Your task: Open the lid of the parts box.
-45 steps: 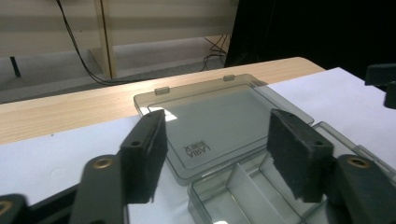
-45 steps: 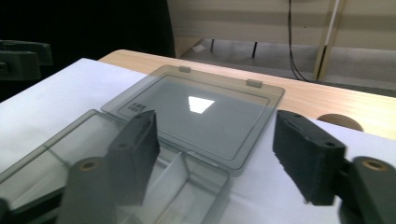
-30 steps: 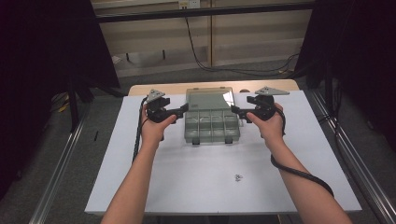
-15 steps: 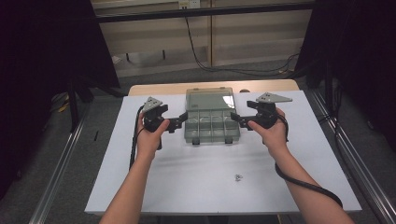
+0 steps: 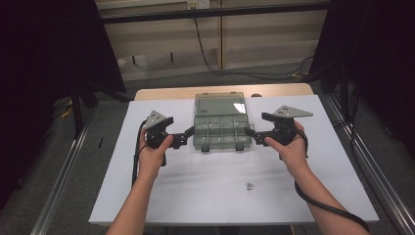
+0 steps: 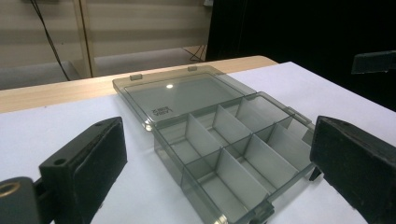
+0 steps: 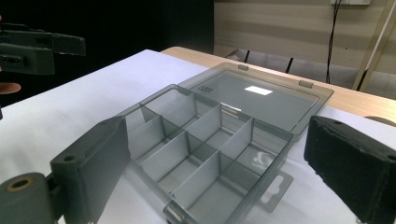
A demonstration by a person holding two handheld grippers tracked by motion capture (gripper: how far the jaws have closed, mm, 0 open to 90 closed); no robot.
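Now I hold both grippers level at the box, which sits open just past the middle of the table, its lid laid flat toward twelve o'clock. My left gripper stands at the box's nine o'clock side and my right gripper at its three o'clock side. Both have just been opening and now stand wide, nothing pressed between the pads; in each gripper view the box lies beyond the jaws, not gripped.

What could go wrong, I judge: the box is light and clear-walled, so a jaw tip catching a side wall would skid it across the smooth white sheet, or nudge the lid up on its hinge. The latch tabs at the box's six o'clock edge stick out and could snag a jaw.

Small bits of hardware lie loose toward five o'clock, well apart from the box; my right forearm passes near them and its cable could sweep them off. Nothing else stands in the way.
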